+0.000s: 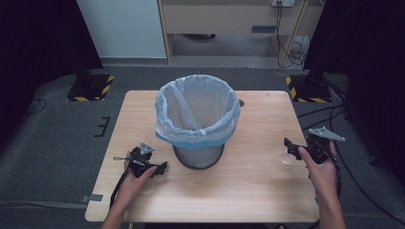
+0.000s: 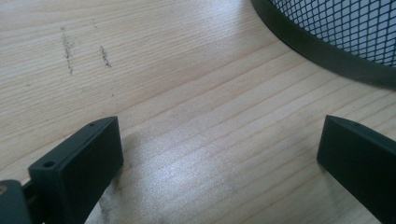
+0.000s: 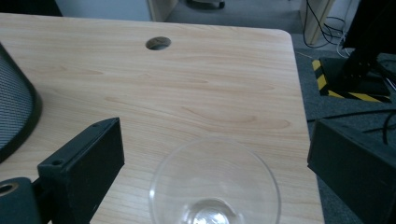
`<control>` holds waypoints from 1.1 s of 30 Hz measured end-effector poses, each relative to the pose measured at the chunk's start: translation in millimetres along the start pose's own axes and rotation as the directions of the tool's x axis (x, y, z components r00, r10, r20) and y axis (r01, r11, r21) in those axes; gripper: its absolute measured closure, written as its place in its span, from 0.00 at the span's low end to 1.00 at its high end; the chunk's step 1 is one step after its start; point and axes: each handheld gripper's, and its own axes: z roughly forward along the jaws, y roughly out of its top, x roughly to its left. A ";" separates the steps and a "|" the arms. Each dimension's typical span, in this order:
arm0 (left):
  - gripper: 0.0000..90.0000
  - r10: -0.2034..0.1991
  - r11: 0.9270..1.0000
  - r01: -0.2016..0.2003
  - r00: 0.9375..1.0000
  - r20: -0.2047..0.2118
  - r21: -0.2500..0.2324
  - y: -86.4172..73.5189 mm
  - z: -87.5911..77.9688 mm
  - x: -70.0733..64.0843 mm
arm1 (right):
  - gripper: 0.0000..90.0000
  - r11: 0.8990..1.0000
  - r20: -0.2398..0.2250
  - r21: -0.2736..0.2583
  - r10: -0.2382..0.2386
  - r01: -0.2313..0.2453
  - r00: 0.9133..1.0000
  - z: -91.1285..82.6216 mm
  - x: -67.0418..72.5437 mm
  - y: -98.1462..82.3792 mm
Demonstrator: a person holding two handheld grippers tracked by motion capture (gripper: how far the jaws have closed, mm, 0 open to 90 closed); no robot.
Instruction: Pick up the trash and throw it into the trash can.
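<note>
A black mesh bin [image 1: 198, 156] with a pale blue plastic liner [image 1: 165, 114] stands at the table's centre. My left gripper [image 1: 161, 168] rests low on the table, just left of the bin's base. It is open, with bare wood between its jaws [image 2: 219, 140] and the bin's rim [image 2: 327, 53] ahead to the right. A clear plastic cup [image 1: 288, 158] stands upright near the table's right edge. My right gripper [image 1: 290, 149] is open around it; the cup [image 3: 215, 186] sits between the spread jaws [image 3: 212, 135], touching neither.
The wooden table [image 1: 248, 186] has a cable hole [image 3: 158, 43] behind the bin. Its right edge [image 3: 303, 116] lies close beside the cup. Black stands with yellow-striped bases [image 1: 90, 88] flank the table on the grey floor, with cables at right.
</note>
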 end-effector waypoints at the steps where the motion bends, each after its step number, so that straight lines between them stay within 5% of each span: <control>1: 0.00 0.000 1.000 0.000 1.000 0.000 0.000 0.0 0.0 0.0 | 0.04 1.000 0.006 0.003 0.002 -0.002 1.000 0.8 -2.2 -1.3; 8: 0.00 0.000 1.000 0.000 1.000 0.001 0.000 0.0 0.0 0.1 | 0.05 0.999 0.006 0.038 0.002 -0.002 1.000 7.7 -10.2 -10.7; 26: 0.00 0.001 1.000 -0.001 1.000 0.001 0.000 0.0 0.0 0.1 | 0.05 0.991 -0.028 0.123 -0.041 0.044 0.999 24.5 -4.5 -29.7; 33: 0.00 0.001 1.000 -0.001 1.000 0.001 0.000 0.0 0.0 0.1 | 0.16 0.988 -0.024 0.144 -0.057 0.060 0.998 31.1 -7.7 -40.0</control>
